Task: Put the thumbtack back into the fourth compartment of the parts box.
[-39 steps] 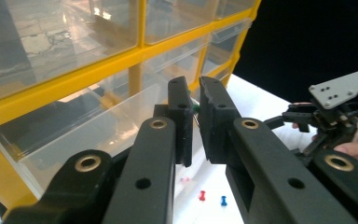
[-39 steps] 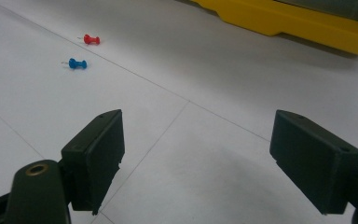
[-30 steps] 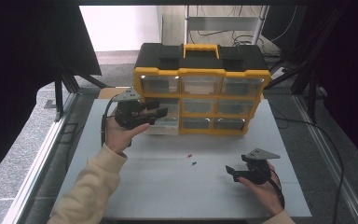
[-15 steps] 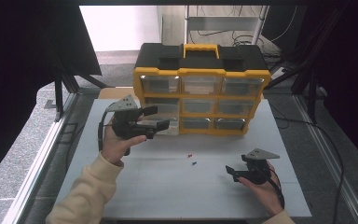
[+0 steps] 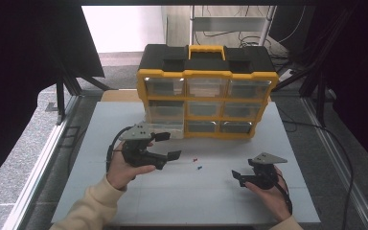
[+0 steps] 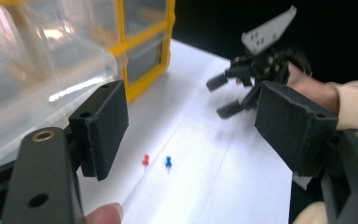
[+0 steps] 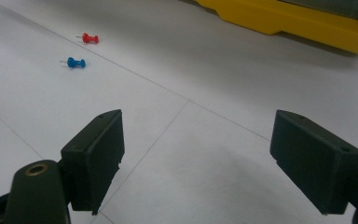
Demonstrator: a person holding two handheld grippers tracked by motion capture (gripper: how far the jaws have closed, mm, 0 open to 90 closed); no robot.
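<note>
Both pairs of jaws stand open and empty. Nearer to the left gripper [image 5: 165, 146] than the right gripper [image 5: 239, 176], the red pushpin [image 5: 195, 158] and blue pushpin [image 5: 199, 167] lie on the white table [image 5: 220, 201] between them, by the pulled-out clear drawer [image 5: 165, 126].

A yellow-and-black plastic drawer organiser [image 5: 206, 91] with clear drawers; a small red push pin [image 6: 145, 160] and a small blue push pin [image 6: 168, 161] on the white table [image 5: 182, 191].

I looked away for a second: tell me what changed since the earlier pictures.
The left gripper drew back from the pulled-out drawer of the yellow organizer toward the person; its jaws have just been opening and hold nothing. The right gripper, red pin and blue pin stayed put.
</note>
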